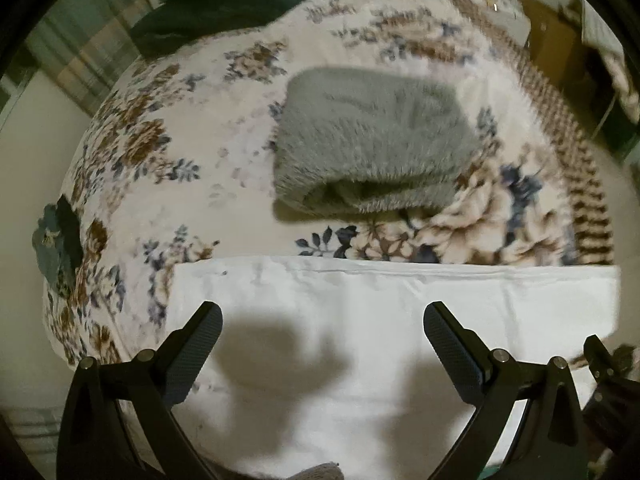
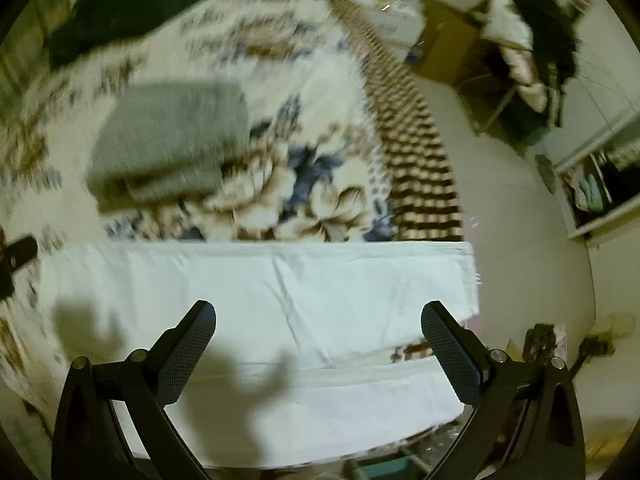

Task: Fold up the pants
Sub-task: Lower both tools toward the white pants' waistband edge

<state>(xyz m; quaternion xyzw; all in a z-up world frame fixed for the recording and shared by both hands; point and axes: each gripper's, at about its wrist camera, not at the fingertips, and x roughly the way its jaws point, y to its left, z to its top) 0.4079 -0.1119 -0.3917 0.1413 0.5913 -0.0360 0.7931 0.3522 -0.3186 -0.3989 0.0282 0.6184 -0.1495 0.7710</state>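
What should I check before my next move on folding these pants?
1. Left gripper open and empty: ok.
2. Right gripper open and empty: ok.
3. White fabric pants lying flat on the floral bedspread: ok, far edge straight.
4. Fold state of the pants: cannot tell, though the right wrist view shows one layer overlapping another.
5. Folded grey fuzzy garment apart from the pants: ok.
6. Sharp view: not ok, right wrist picture is blurred.
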